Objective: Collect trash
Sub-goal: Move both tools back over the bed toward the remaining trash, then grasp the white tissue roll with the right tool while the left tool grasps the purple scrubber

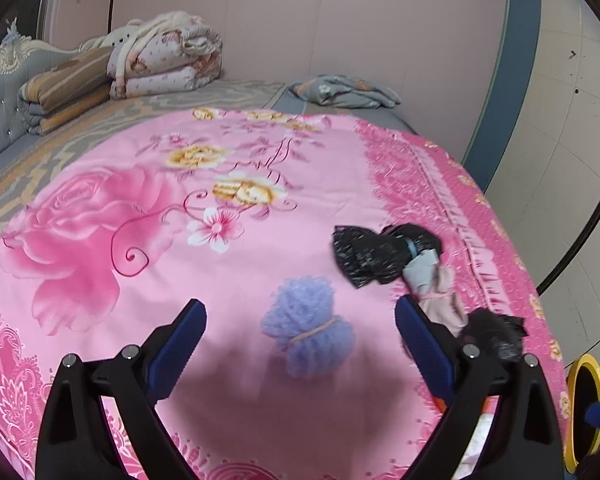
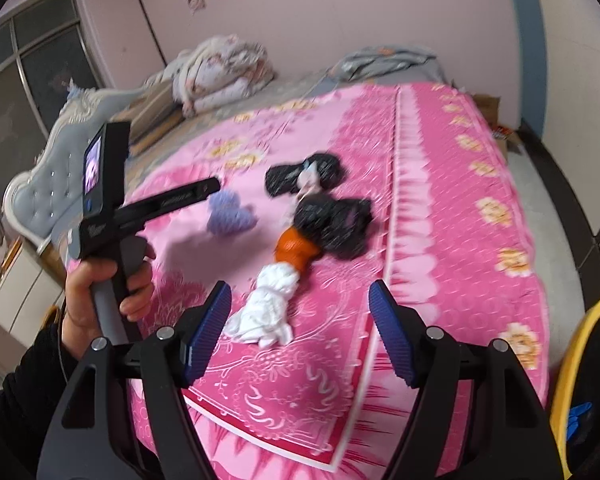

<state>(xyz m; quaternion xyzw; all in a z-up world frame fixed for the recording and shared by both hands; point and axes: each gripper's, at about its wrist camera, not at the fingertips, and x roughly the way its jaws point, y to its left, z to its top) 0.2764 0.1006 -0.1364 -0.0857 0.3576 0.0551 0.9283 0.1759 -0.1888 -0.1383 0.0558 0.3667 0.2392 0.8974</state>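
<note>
Grippers poised over trash on the pink bedspread (image 1: 100, 208).
Left gripper (image 1: 300, 320) gapes wide and empty, purple bundle (image 1: 306, 336) between its fingers; right gripper (image 2: 300, 304), equally wide, frames the white wad (image 2: 268, 308) (settle low before squeezing); black bags (image 2: 332, 224) beyond.

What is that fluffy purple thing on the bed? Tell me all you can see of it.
The purple bundle looks like soft, fuzzy yarn or fleece, pale lilac, cinched round its middle by a thin band so it bulges at both ends like a bow. It lies loose on the pink flowered bedspread, apart from the black items to its right. In the left wrist view it sits between and just beyond the open left tool, whose blue pads are not touching it. Both views are blurred, so finer detail is unclear.
</note>
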